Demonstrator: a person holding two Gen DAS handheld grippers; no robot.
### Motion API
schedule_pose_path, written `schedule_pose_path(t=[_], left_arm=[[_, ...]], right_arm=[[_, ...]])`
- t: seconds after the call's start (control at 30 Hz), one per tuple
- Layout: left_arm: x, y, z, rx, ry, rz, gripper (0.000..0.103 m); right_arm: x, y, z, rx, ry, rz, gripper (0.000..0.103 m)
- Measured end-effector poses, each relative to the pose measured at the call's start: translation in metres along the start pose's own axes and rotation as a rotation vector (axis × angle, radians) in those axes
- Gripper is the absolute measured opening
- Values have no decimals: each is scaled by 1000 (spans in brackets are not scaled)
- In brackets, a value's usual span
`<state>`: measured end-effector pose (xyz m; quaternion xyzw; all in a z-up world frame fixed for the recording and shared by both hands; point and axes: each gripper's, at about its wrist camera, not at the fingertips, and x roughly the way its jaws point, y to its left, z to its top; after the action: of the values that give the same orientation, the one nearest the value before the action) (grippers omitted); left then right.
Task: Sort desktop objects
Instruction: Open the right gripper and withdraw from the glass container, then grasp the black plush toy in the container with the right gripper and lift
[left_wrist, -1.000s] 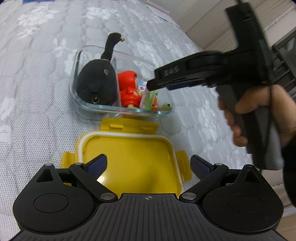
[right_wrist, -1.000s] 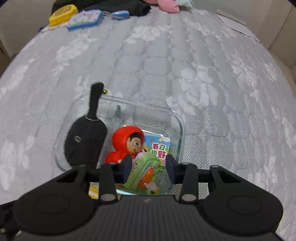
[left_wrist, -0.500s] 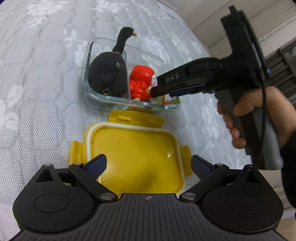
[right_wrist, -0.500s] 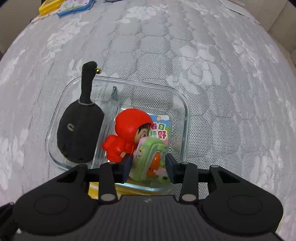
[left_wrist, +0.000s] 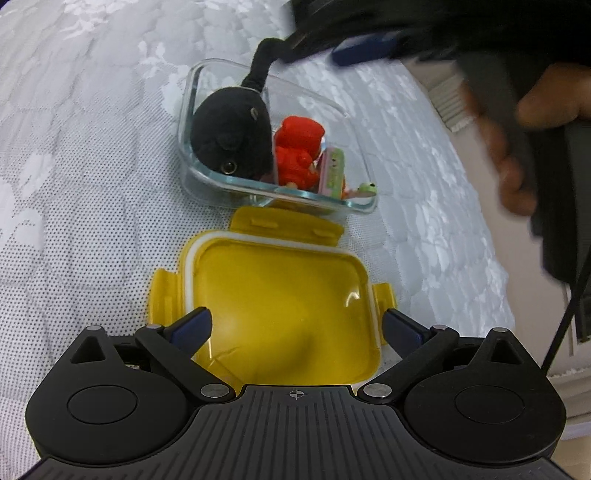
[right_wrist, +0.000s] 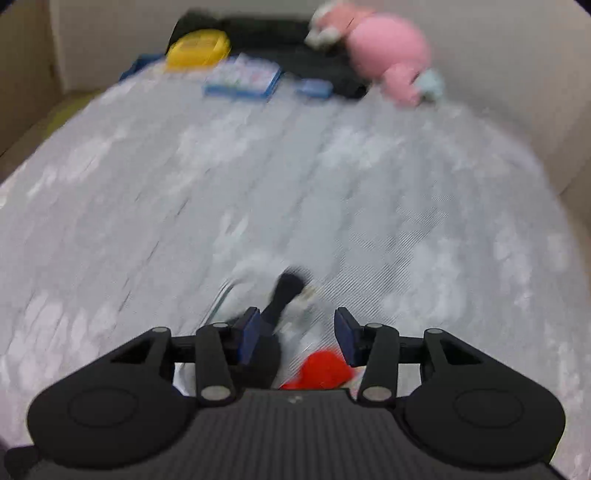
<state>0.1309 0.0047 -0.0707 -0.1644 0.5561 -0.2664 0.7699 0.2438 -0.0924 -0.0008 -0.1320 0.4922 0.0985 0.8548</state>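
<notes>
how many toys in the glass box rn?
3 visible in the glass box: black plush at the left, red hooded figure in the middle, green-and-pink toy at the right. A flat card or others may lie hidden beneath.

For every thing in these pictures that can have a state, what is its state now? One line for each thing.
Glass container: open, lid off, toys inside.
Yellow lid: off, lying flat on the bed beside the container.
Black plush: in the container, tail over the rim.
Red figure: in the container.
Green toy: in the container, released.
Left gripper: open above the lid.
Right gripper: open, empty, jaws just opened.
</notes>
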Motion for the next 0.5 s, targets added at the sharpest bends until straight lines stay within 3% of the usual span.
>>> schedule_pose_path(t=[0.23,0.37,0.5], left_arm=[[6,5,0,-11,23,19,101],[7,6,0,-12,24,17,101],[6,6,0,-12,22,15,101]], right_arm=[[48,15,-6,73,136,64,65],[50,15,-2,82,143,106,47],[31,3,-3,125,101,132,44]])
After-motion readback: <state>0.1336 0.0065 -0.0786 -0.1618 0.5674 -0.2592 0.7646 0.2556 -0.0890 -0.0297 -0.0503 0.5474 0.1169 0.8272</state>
